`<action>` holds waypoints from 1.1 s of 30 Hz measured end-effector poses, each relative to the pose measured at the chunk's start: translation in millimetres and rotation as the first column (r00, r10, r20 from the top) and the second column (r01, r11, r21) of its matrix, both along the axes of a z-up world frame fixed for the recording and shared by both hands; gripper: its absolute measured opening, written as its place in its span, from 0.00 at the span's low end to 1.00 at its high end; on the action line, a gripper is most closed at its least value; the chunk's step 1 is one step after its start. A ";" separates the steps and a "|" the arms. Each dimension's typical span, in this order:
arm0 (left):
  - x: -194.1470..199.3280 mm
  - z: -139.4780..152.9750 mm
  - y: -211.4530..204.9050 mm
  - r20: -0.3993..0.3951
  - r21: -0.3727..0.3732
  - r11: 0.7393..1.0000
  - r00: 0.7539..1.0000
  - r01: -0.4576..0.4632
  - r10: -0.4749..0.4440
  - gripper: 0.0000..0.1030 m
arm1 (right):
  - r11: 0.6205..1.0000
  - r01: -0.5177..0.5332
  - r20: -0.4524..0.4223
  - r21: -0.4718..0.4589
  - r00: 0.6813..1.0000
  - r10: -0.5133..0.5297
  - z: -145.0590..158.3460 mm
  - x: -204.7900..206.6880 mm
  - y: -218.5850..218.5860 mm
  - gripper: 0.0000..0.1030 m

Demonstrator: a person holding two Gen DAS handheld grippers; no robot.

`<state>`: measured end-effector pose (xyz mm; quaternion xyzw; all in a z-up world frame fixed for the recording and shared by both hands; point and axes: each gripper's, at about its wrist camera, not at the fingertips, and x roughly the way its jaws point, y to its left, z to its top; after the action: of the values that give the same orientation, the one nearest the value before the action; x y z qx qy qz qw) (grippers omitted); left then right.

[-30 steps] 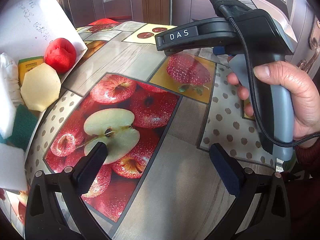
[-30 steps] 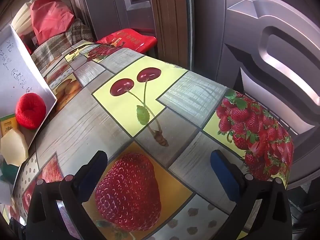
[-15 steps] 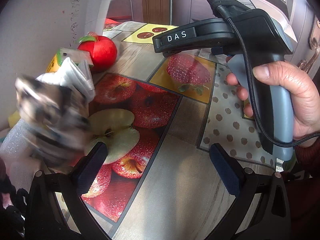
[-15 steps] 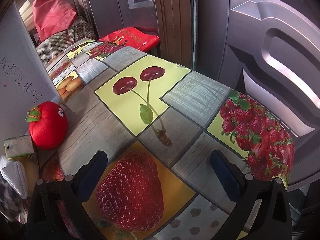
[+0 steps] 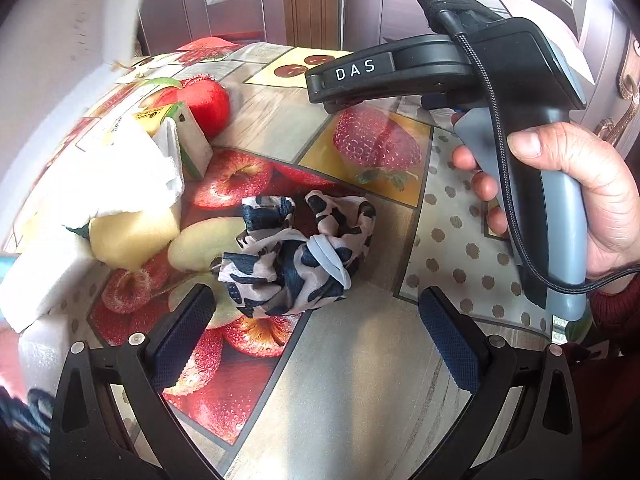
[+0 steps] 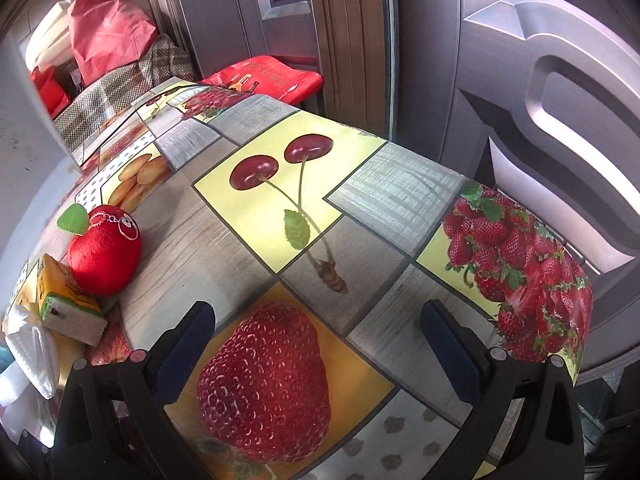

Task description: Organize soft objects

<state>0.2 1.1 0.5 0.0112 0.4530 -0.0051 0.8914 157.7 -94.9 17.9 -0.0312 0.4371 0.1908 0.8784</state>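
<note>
A pile of soft objects lies on the fruit-print tablecloth (image 5: 360, 380). A black-and-white patterned cloth (image 5: 296, 256) lies just ahead of my open, empty left gripper (image 5: 316, 332). To its left lie a yellow sponge (image 5: 132, 236), white tissue (image 5: 116, 176), a white foam block (image 5: 44, 280), a green-and-yellow sponge pack (image 5: 188, 140) and a red plush apple (image 5: 204, 104). The plush apple (image 6: 104, 248) and sponge pack (image 6: 68, 304) also show at the left of the right wrist view. My right gripper (image 6: 320, 344) is open and empty above a printed strawberry, away from the pile.
A white box wall (image 5: 60, 28) stands tilted at the far left. The right gripper's handle and hand (image 5: 540, 160) are at the right of the left wrist view. Doors stand behind the table; a red bag (image 6: 108, 36) and red cushion (image 6: 264, 76) lie beyond its far edge (image 6: 576, 320).
The white box has tipped up and its soft objects have spilled onto the table. The patterned cloth has landed in front of my left gripper. Both grippers have stayed open and nearly still.
</note>
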 end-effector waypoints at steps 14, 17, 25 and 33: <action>-0.3 3.2 -3.2 0.000 -0.001 1.000 1.000 0.000 0.000 1.00 | 1.000 -0.002 0.000 -0.009 1.000 0.002 -0.4 0.7 1.6 1.00; -0.4 3.5 -3.3 0.000 -0.001 1.000 1.000 0.000 0.000 1.00 | 1.000 -0.003 0.001 -0.006 1.000 0.003 -0.6 0.3 1.0 1.00; -0.3 3.1 -3.2 0.000 -0.001 1.000 1.000 0.000 0.000 1.00 | 1.000 -0.007 0.001 -0.010 1.000 0.007 -0.3 -0.5 1.4 1.00; -0.3 3.1 -3.3 0.000 -0.001 1.000 1.000 0.000 0.000 1.00 | 1.000 -0.008 0.002 -0.006 1.000 0.008 0.2 -1.2 1.9 1.00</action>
<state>-0.1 -2.2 3.6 0.0110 0.4530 -0.0052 0.8914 156.5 -93.0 18.1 -0.0356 0.4367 0.1929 0.8780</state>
